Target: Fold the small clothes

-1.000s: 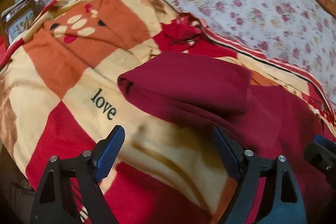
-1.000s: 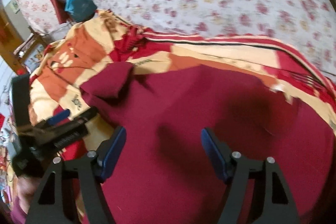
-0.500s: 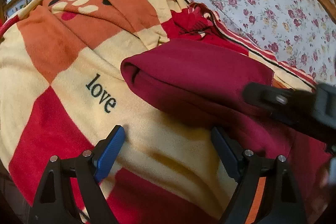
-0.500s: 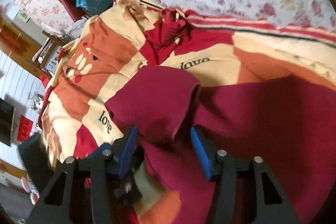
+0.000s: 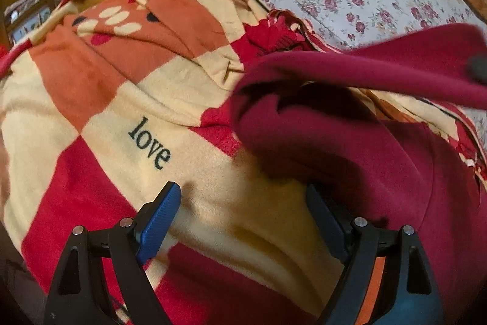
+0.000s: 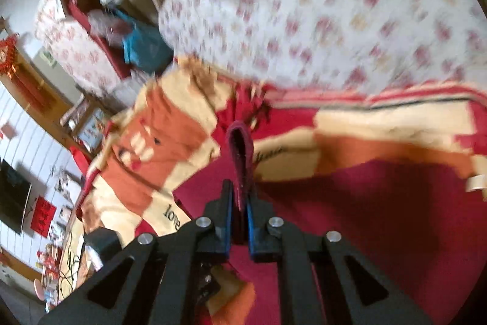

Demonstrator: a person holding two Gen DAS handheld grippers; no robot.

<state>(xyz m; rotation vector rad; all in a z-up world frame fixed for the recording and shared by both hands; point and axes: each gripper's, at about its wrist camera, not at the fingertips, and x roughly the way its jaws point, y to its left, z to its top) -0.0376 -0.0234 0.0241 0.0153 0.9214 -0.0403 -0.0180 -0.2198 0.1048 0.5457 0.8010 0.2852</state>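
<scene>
Currently: right gripper [image 6: 239, 210] pinching a fold of the maroon knit garment [image 5: 350, 142], lifting it off the checked fleece blanket [image 5: 106, 118].
Left gripper [image 5: 243, 209] hovering wide apart, holding nothing; thin pinch risks slipping, collapsing the fold.

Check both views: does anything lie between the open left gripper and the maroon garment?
Nothing visible does. Only bare blanket separates the left gripper from the maroon garment, whose sleeve the right gripper pinches.
</scene>
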